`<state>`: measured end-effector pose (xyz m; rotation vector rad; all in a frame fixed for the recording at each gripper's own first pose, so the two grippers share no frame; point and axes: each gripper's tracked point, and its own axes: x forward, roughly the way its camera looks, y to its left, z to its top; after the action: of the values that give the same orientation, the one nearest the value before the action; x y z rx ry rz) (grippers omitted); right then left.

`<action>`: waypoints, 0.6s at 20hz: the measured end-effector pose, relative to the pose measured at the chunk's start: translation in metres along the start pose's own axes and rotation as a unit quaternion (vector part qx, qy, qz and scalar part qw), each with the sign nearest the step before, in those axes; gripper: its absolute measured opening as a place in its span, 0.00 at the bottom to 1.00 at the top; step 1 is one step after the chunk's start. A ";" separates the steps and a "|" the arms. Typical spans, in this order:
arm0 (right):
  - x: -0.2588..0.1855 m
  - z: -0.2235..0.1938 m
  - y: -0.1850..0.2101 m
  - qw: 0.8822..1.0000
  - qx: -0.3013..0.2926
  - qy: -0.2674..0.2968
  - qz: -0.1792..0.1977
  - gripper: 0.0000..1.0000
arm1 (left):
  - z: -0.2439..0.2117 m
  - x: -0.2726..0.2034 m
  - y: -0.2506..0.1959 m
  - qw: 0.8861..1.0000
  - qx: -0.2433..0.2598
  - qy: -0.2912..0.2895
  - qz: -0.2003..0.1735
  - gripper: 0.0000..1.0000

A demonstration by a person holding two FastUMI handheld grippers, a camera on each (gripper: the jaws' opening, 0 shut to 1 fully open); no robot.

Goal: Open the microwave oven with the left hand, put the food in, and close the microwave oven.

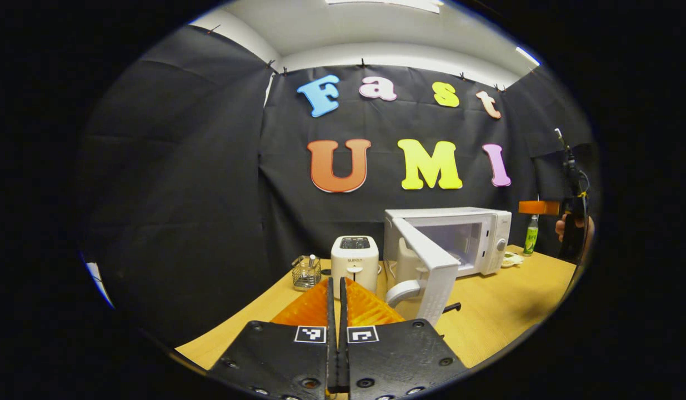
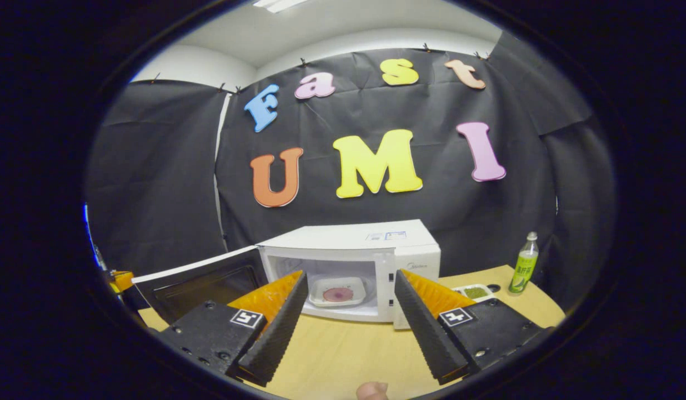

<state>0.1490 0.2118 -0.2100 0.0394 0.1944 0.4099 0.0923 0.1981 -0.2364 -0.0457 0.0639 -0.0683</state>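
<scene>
A: Where does the microwave (image 2: 348, 272) stand?

B: On the wooden worktop (image 2: 343, 355), against the far cloth wall. Its door (image 2: 201, 283) is swung wide open to the left in the right gripper view. In the left gripper view the door's edge and its handle (image 1: 402, 291) point toward the camera.

A: And the food?

B: A white plate (image 2: 338, 292) with something pinkish on it sits inside the oven cavity, on its floor.

A: The right claw (image 2: 348, 316)?

B: Its two fingers stand well apart with nothing between them, framing the open cavity from the near side. It is also seen at the far right of the left gripper view, held by a hand (image 1: 565, 226).

A: The left claw (image 1: 337, 311)?

B: Fingers drawn together, a thin slit between them, gripping nothing. It sits near the door's handle, not touching it.

A: Anything else on the worktop?

B: A white toaster (image 1: 354, 260) left of the microwave, with a small glass holder (image 1: 306, 272) farther left. To the microwave's right, a small dish of something green (image 2: 475, 291) and a green bottle (image 2: 523, 264).
</scene>
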 end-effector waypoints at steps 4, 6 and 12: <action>-0.038 0.019 -0.022 0.999 -0.031 -0.010 -0.018 0.90 | -0.006 -0.003 -0.022 0.999 -0.005 -0.009 -0.043 0.00; -0.052 0.026 -0.030 0.999 -0.035 -0.013 -0.015 1.00 | -0.010 -0.002 -0.040 0.997 -0.011 -0.008 -0.071 0.00; -0.078 0.045 -0.051 0.999 -0.018 -0.049 -0.011 1.00 | -0.016 0.005 -0.074 0.995 0.008 0.003 -0.104 0.00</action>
<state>0.1074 0.1339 -0.1553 0.0220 0.0917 0.3876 0.0913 0.1233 -0.2489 -0.0358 0.0644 -0.2763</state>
